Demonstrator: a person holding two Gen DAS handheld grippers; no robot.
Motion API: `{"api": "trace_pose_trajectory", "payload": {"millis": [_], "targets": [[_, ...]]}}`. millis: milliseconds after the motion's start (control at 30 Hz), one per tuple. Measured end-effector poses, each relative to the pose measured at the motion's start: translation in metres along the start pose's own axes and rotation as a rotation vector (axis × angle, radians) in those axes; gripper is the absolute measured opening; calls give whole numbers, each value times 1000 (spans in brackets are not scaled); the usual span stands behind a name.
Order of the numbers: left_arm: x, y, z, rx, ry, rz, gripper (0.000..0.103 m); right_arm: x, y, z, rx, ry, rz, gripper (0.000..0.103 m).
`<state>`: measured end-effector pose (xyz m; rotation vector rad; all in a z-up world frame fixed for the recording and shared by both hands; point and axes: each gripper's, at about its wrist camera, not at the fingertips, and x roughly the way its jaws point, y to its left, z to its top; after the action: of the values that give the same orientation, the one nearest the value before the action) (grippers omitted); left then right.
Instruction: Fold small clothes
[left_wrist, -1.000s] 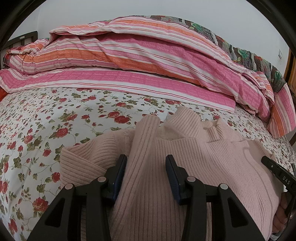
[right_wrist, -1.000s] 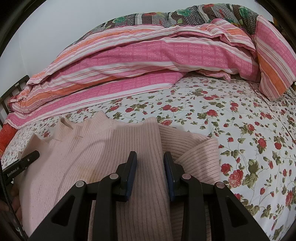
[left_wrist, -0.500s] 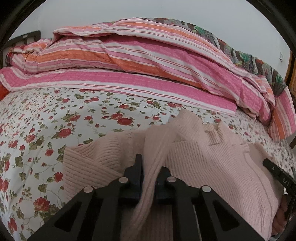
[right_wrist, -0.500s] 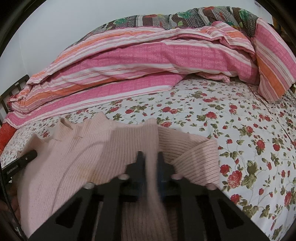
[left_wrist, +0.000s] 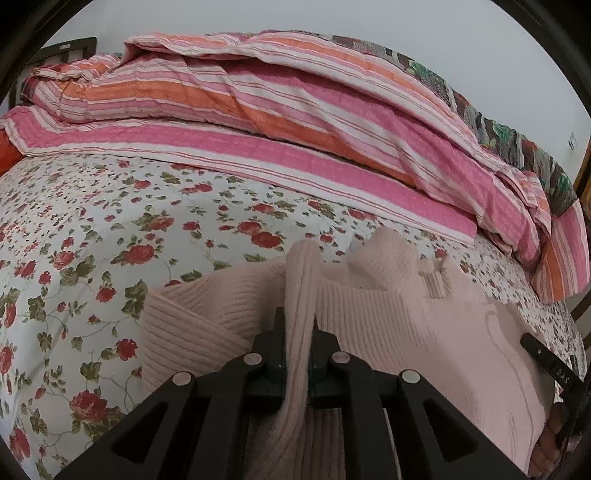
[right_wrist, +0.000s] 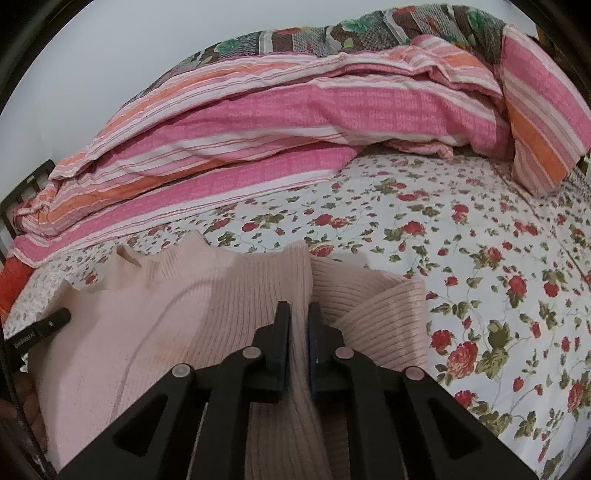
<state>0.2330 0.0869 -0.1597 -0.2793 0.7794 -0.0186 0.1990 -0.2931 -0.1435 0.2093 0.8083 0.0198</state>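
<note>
Sweater (left_wrist: 388, 317) pinched by both claws on bedsheet (left_wrist: 110, 229).

Bed's got a rose-print sheet (right_wrist: 480, 258), with a pale pink ribbed sweater (left_wrist: 406, 325) spread at its near edge and a striped pink-orange quilt (left_wrist: 258, 110) bunched along the far edge.

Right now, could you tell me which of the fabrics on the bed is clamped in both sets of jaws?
The pink sweater, plain ribbed knit. The striped quilt lies bunched farther back, and the floral sheet lies flat beneath; the jaws touch neither.
</note>
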Motion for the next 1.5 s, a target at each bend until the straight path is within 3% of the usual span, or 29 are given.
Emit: {"api": "trace_pose_trajectory", "payload": {"millis": [100, 167, 233, 300, 500, 567, 700, 833, 1033, 1500], "targets": [[-3, 1, 0, -2, 2, -24, 11, -7, 5, 0, -21, -19, -5, 12], [-6, 3, 1, -9, 2, -53, 20, -19, 14, 2, -56, -47, -20, 15], [-9, 5, 2, -11, 7, -84, 31, -32, 28, 5, -106, -79, -25, 27], [-14, 8, 2, -20, -7, -101, 32, -46, 45, 5, -137, -100, -1, 36], [-29, 27, 10, -37, -31, -102, 33, -33, 101, -14, -185, 31, 133, 37], [-33, 40, 14, -56, -28, -111, 33, -13, 122, -22, -206, 107, 114, 37], [-35, 58, 18, -74, -22, -118, 33, 7, 150, -23, -273, 141, 7, 37], [-34, 67, 19, -71, -22, -100, 33, 32, 153, -8, -227, 232, -7, 37], [-29, 82, 24, -113, 0, -125, 34, 55, 156, 13, -194, 258, -26, 37], [-42, 65, 16, -57, 12, -162, 38, -28, 165, -33, -265, 237, -12, 37]]}}
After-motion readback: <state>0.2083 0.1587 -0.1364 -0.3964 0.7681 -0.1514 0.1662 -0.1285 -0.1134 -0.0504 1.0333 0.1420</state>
